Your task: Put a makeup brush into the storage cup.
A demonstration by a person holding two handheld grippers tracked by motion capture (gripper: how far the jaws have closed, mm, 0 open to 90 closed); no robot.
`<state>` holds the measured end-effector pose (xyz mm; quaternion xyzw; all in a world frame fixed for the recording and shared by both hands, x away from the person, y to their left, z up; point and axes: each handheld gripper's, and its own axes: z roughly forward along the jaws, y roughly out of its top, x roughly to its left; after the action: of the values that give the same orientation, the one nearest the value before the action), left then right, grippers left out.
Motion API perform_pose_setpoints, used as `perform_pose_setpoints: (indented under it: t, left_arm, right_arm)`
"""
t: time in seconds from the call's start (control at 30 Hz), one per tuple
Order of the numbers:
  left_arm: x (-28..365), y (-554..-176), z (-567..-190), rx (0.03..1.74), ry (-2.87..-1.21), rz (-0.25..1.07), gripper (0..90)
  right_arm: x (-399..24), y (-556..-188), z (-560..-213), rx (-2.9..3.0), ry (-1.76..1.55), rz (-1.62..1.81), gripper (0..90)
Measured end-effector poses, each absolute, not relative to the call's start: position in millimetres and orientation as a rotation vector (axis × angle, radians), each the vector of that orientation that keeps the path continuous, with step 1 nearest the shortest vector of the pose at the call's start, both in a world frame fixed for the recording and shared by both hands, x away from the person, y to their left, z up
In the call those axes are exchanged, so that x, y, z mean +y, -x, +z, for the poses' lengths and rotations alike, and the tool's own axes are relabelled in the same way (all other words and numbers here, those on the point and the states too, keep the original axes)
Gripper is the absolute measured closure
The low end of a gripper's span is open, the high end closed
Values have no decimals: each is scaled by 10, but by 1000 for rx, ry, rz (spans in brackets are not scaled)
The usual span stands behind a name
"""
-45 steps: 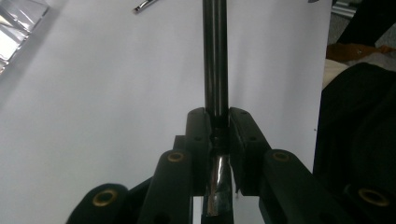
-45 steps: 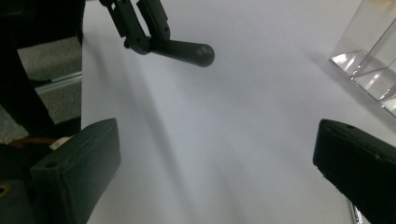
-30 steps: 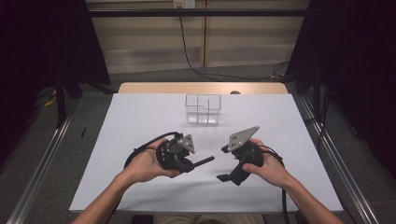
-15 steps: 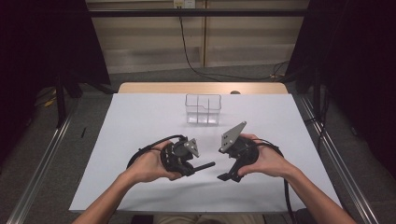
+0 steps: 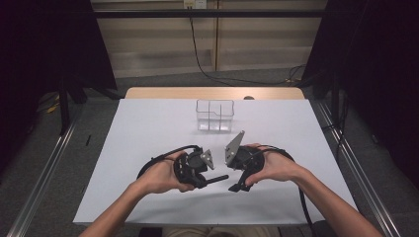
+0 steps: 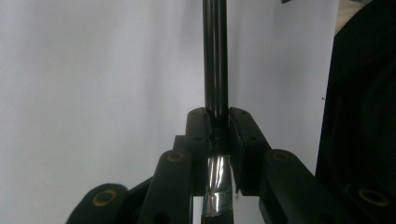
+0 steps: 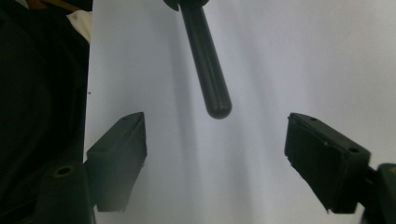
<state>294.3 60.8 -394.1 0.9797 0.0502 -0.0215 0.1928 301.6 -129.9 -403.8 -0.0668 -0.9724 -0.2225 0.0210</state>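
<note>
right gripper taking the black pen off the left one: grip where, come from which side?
Probably the free rounded end of the black pen, approached end-on, jaws straddling the barrel. The left gripper clamps the other end, so that stretch is bare. The right gripper, jaws just closing, is open and lined up short of the tip.

A person's two forearms reach in from the bottom edge over a white table (image 5: 148, 123). The left gripper (image 5: 200, 170) is clamped on a slim black rod (image 5: 217, 178), which lies level and points toward the other hand. The right gripper (image 5: 236, 186) sits just beside the rod's free end, tilted, its jaws having just been closing with nothing between them. Farther back, well apart from both hands, stands a clear divided box (image 5: 215, 115).
</note>
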Motion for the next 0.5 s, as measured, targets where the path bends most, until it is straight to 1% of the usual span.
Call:
perform_pose_setpoints:
  t: [0.17,0.2,0.23,0.27,0.3,0.33,0.37,0.4,0.47,0.5]
  left_arm:
    - [604,-2942,-3950,149,-2754,-75,788]
    - [601,-2940,-3949,147,-2754,-60,788]
    - [601,-2940,-3949,147,-2754,-60,789]
    - [594,-2939,-3954,139,-2761,-68,789]
    - [594,-2939,-3954,139,-2761,-68,789]
    - [589,-2942,-3957,134,-2763,-69,788]
    - [589,-2942,-3957,134,-2763,-69,788]
    - [586,-2938,-3960,143,-2754,-67,788]
    - [583,-2940,-3958,135,-2753,-68,789]
    - [581,-2931,-3961,149,-2748,-70,789]
  right_arm:
    - [-1275,-3031,-4040,-3019,199,-671,302]
    - [-1260,-3045,-4038,-3013,208,-657,341]
    - [-1260,-3045,-4038,-3013,208,-657,341]
    - [-1253,-3068,-4030,-3017,210,-663,382]
    - [-1253,-3068,-4030,-3017,210,-663,382]
    - [-1239,-3078,-4031,-3002,211,-662,413]
    - [-1239,-3078,-4031,-3002,211,-662,413]
    - [-1218,-3079,-4034,-2999,207,-648,449]
    - [-1210,-3080,-4036,-2994,204,-645,456]
    - [-1188,-3078,-4045,-2992,199,-644,492]
